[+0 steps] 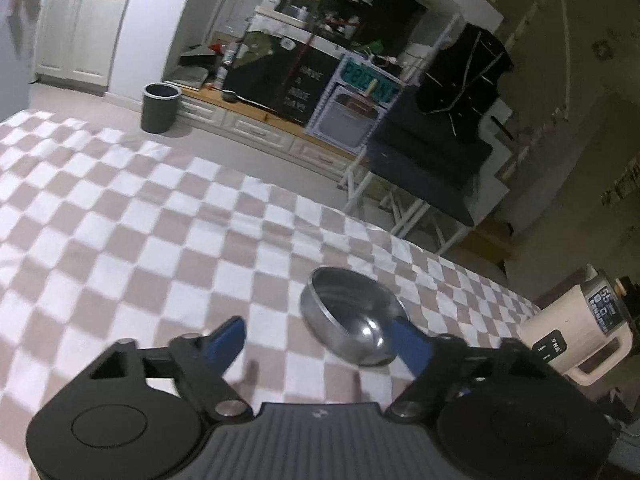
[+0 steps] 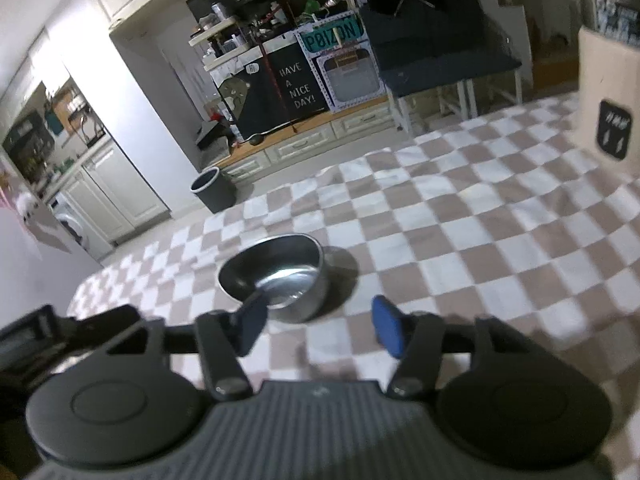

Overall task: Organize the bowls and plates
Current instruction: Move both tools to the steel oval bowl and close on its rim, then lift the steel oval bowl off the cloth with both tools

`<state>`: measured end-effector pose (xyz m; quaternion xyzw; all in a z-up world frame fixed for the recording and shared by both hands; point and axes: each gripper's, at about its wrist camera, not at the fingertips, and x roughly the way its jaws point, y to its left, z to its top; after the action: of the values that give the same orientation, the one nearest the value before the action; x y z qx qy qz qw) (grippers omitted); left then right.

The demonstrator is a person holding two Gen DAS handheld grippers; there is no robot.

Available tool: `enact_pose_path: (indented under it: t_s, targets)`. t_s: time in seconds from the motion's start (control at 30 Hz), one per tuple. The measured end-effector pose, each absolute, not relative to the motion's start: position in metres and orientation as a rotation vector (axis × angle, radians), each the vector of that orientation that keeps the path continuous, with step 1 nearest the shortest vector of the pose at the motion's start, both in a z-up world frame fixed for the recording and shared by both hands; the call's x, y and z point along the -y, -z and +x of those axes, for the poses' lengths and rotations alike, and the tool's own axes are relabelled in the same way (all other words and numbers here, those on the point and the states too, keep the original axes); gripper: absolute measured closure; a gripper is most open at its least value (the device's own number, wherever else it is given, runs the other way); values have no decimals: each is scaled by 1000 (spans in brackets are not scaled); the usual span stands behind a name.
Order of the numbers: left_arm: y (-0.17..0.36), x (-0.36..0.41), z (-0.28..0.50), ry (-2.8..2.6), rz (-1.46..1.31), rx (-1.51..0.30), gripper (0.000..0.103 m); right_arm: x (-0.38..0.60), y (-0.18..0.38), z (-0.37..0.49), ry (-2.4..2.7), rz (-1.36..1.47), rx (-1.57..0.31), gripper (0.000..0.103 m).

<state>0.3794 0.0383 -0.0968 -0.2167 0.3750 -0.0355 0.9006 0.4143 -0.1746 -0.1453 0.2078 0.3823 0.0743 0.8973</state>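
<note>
Checkered beige-and-white cloth (image 1: pixel 152 240) lies under both our tools. Our left gripper (image 1: pixel 316 340) and right gripper (image 2: pixel 320 326) stand half-open, empty. At one o'clock of the left sits one round steel bowl (image 1: pixel 352 316); a finger clipping its rim could tip it.

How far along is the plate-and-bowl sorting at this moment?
Done: nothing visibly stacked. In hand: nothing; the left tongs and right tongs stand open and empty, each near a steel bowl on the checkered cloth. Left: grasping and grouping; no plates show.
</note>
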Motion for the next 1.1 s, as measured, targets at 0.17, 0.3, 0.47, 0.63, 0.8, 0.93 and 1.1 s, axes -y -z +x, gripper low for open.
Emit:
enact_pose_path:
  t_s: [0.17, 0.3, 0.47, 0.63, 0.8, 0.93, 1.1]
  targets:
    - [113, -29, 410, 90, -423, -771, 37, 179, 157, 433, -140, 495, -800, 55]
    - [129, -29, 428, 98, -451, -771, 44, 181, 164, 441, -139, 518, -806, 62]
    - [147, -39, 445, 76, -510, -783, 51, 179, 168, 454, -147, 523, -824, 67]
    - [150, -45, 451, 86, -531, -765, 61, 172, 169, 459, -161, 539, -813, 68]
    - [156, -42, 458, 85, -507, -772, 74, 170, 176, 464, -161, 552, -826, 77]
    - [161, -40, 462, 86, -494, -784, 85, 169, 174, 464, -161, 527, -827, 83]
    - [160, -35, 461, 109, -449, -791, 93, 168, 171, 462, -157, 466, -828, 92]
